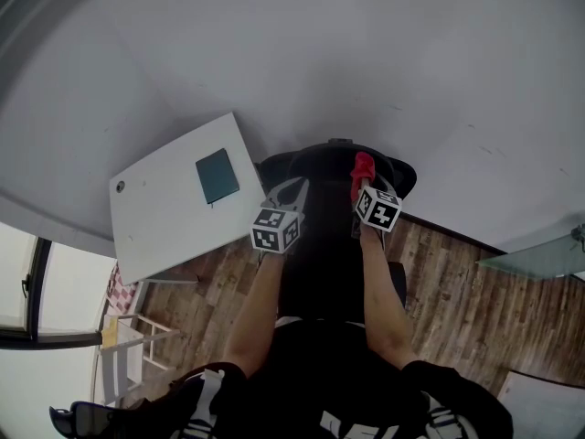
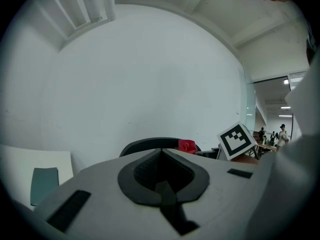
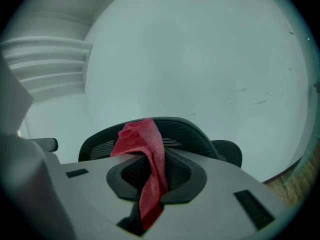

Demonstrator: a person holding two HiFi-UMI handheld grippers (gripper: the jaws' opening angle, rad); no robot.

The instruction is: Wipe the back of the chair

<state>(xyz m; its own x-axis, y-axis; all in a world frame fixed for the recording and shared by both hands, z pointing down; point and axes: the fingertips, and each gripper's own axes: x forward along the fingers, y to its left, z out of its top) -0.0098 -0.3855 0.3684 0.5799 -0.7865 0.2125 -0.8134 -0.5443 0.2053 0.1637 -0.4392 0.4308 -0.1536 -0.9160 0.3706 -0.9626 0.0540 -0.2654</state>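
Observation:
The black mesh-backed chair (image 1: 315,165) stands against the white wall, right in front of me. Its curved top edge shows in the left gripper view (image 2: 150,144) and the right gripper view (image 3: 200,134). My right gripper (image 1: 364,181) is shut on a red cloth (image 1: 363,165) at the top of the chair back, toward its right. The cloth (image 3: 146,151) stands up crumpled from between the jaws. My left gripper (image 1: 289,192) hangs over the left part of the chair back, jaws closed together with nothing in them (image 2: 161,151). From there the red cloth (image 2: 187,146) shows to the right.
A white table (image 1: 155,227) with a teal pad (image 1: 218,176) stands left of the chair, close to the wall. A glass tabletop (image 1: 539,256) juts in at the right. A white rack (image 1: 123,347) sits at the lower left on the wooden floor (image 1: 457,291).

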